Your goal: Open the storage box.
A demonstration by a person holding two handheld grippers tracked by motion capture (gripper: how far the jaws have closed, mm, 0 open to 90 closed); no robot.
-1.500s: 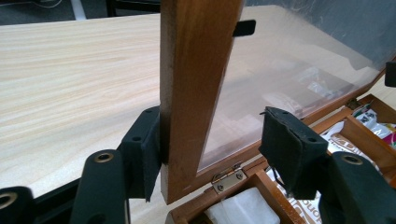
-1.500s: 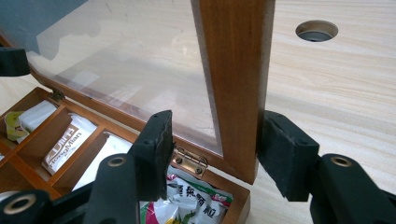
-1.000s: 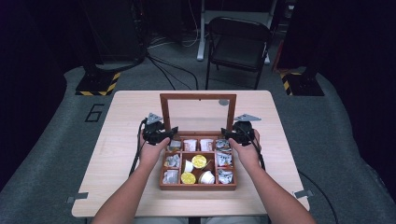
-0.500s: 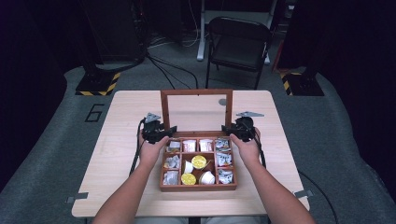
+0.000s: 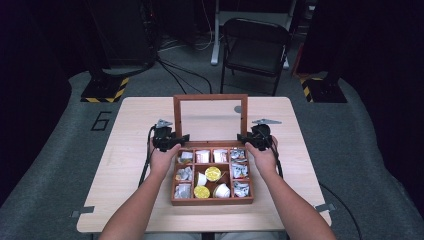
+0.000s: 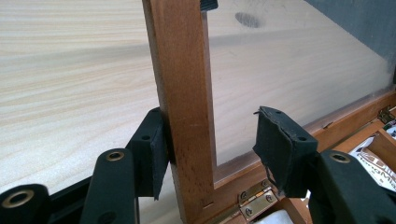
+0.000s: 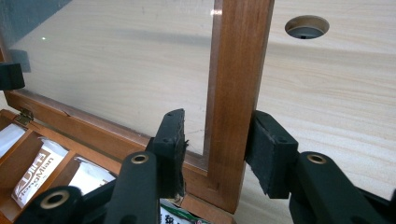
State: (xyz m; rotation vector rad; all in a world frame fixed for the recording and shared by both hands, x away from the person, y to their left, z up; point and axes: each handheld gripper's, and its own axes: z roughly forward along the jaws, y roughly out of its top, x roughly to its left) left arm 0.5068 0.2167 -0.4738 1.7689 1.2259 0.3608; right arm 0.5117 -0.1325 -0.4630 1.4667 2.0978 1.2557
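A wooden box (image 5: 212, 201) with a glass lid (image 5: 210, 97) stands open on the table, the lid upright. Its compartments hold sachets and small foil-topped cups (image 5: 213, 173). My left gripper (image 5: 179, 138) (image 6: 211, 112) straddles the lid's left upright (image 6: 182, 70). The outer pad (image 6: 152, 149) touches the wood, and the inner pad (image 6: 280, 144) stands apart over the glass. My right gripper (image 5: 243, 138) (image 7: 218, 114) straddles the right upright (image 7: 240, 56) and its jaws have just been closing. The outer pad (image 7: 271, 149) lies against the wood, with a narrow gap at the inner pad (image 7: 170, 140).
The light wooden table (image 5: 135, 200) has a round cable hole (image 7: 307, 26) behind the lid. A folding chair (image 5: 255, 47) stands beyond the far edge, with cables on the floor. Brass hinges (image 6: 254, 200) join the lid to the box's back wall.
The right gripper has edged inward onto the lid's right upright. The lid, the box and the left gripper stand much as before.
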